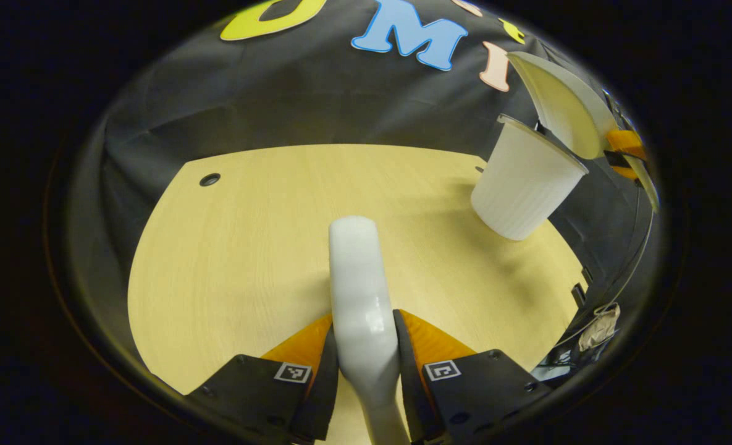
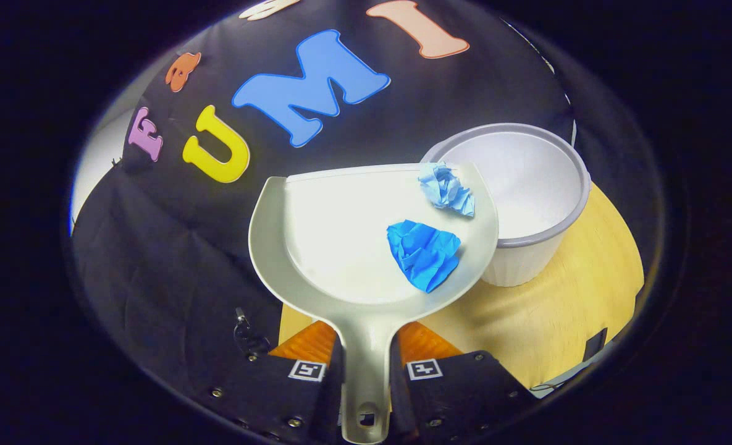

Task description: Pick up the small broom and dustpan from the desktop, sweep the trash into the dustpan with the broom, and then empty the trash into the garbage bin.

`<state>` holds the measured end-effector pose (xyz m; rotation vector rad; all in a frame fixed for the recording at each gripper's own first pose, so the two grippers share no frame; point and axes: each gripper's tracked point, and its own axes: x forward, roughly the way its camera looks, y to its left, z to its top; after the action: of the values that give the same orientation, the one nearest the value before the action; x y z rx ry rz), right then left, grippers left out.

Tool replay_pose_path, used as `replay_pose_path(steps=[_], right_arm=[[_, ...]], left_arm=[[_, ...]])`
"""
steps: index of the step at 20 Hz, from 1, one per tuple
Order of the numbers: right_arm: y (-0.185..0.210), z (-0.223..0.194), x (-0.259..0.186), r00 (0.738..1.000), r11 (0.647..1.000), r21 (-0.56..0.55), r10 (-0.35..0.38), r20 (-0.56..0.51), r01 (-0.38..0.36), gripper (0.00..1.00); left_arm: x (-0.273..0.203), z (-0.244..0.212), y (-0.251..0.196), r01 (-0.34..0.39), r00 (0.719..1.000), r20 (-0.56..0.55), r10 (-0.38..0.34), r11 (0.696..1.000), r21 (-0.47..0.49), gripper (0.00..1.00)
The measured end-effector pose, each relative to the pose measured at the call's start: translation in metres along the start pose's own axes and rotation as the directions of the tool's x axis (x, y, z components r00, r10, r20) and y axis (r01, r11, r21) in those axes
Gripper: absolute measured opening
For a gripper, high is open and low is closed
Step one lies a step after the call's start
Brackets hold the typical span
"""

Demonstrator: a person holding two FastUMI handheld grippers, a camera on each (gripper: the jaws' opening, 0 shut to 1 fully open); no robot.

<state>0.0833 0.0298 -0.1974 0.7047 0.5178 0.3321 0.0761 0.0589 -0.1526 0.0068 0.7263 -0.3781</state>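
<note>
Across the middle of the left gripper view spreads a pale yellow wooden desktop (image 1: pixel 248 247) with a small dark hole (image 1: pixel 209 180) at its upper left, backed by black cloth, and a ribbed white plastic garbage bin (image 1: pixel 523 188) stands at the right. At bottom centre the left gripper (image 1: pixel 366 364) is clamped on the smooth white handle of the small broom (image 1: pixel 359 284), which juts up the frame. At bottom centre of the right gripper view the right gripper (image 2: pixel 366 371) pinches the stem of the grey-white plastic dustpan (image 2: pixel 316 247), whose upper right corner overlaps the bin's rim, carrying a dark blue paper wad (image 2: pixel 424 253) and a pale blue paper wad (image 2: pixel 446 188) by that corner.
</note>
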Motion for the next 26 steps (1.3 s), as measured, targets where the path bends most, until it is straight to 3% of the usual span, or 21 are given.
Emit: replay_pose_path(steps=[5,10,16,20,26], right_arm=[[0.020,0.009,-0.006,0.991,0.966,0.229,0.106,0.081,-0.122,0.33],[0.044,0.029,-0.035,0.957,0.845,0.453,0.222,0.188,-0.285,0.33],[0.053,0.034,-0.022,0.927,0.756,0.540,0.258,0.271,-0.369,0.33],[0.066,0.040,-0.029,0.892,0.680,0.578,0.329,0.309,-0.451,0.33],[0.069,0.038,-0.031,0.881,0.666,0.577,0.359,0.309,-0.473,0.33]], left_arm=[[-0.006,-0.007,-0.005,-0.005,1.000,-0.006,0.004,1.000,-0.012,0.52],[-0.012,-0.014,-0.011,-0.002,1.000,-0.013,0.002,1.000,-0.013,0.52],[-0.012,-0.018,-0.015,-0.009,1.000,-0.022,0.008,1.000,-0.016,0.52],[-0.012,-0.018,-0.024,-0.005,1.000,-0.021,0.005,1.000,-0.002,0.52],[-0.015,-0.017,-0.028,-0.006,1.000,-0.021,0.007,1.000,0.010,0.52]])
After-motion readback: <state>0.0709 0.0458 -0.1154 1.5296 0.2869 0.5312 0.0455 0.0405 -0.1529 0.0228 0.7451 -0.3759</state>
